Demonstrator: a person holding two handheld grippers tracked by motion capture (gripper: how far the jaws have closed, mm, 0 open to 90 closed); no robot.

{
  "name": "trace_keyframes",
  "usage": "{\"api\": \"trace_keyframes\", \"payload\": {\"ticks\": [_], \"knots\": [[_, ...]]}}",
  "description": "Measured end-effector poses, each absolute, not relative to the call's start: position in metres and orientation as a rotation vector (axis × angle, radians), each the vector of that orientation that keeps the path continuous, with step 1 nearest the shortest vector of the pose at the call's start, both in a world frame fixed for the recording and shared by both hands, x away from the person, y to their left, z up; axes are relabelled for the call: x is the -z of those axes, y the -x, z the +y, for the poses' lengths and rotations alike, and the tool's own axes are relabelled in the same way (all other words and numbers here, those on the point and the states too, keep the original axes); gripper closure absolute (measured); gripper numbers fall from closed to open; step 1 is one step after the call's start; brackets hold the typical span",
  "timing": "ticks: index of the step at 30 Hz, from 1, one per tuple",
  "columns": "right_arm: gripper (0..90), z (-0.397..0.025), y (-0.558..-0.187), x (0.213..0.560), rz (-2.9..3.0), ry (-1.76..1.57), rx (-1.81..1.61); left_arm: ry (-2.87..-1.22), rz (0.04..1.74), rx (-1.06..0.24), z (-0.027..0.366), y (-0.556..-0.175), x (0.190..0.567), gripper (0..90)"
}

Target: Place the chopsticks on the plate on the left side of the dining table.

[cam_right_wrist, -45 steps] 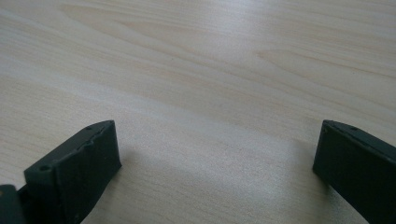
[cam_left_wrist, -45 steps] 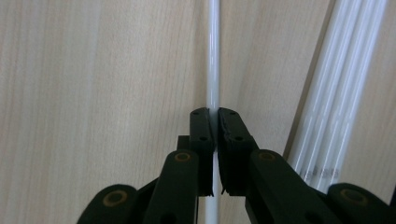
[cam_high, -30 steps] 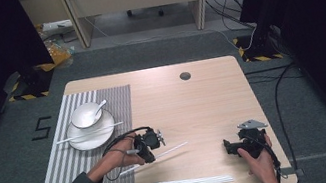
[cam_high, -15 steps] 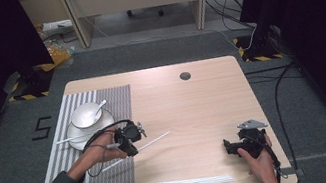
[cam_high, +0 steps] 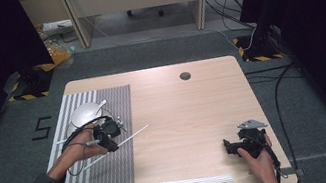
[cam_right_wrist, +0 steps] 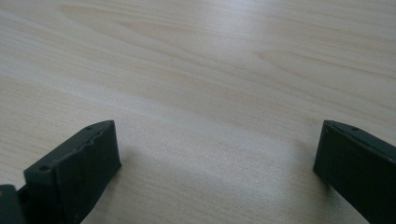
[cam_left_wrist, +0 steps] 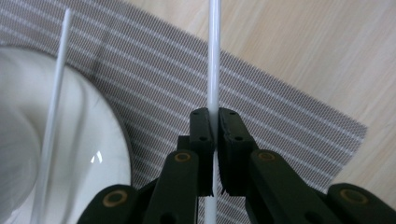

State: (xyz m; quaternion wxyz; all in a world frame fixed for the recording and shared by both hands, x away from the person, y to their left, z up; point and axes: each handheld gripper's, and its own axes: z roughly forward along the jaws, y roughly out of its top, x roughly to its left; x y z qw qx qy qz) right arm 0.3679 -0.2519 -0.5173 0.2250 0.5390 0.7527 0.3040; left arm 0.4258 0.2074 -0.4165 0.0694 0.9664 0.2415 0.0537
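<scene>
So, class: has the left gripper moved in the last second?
Yes. The left gripper, shut on a chopstick, moved left from bare table onto the striped mat, toward the plate.

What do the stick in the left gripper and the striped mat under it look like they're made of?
The white stick looks like smooth plastic or melamine: even white with a slight sheen, though glazed ceramic cannot be ruled out. The striped mat looks like woven vinyl or fabric mesh, matte, its fine grid weave visible in the left gripper view.
</scene>
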Motion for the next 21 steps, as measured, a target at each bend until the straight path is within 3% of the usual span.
{"api": "trace_keyframes", "payload": {"ticks": [21], "knots": [[0.3,-0.252,-0.368,0.517,2.073,-1.493,-0.839,-2.918,0.839,-0.167,0.245,-0.439,0.429,84.6]]}}
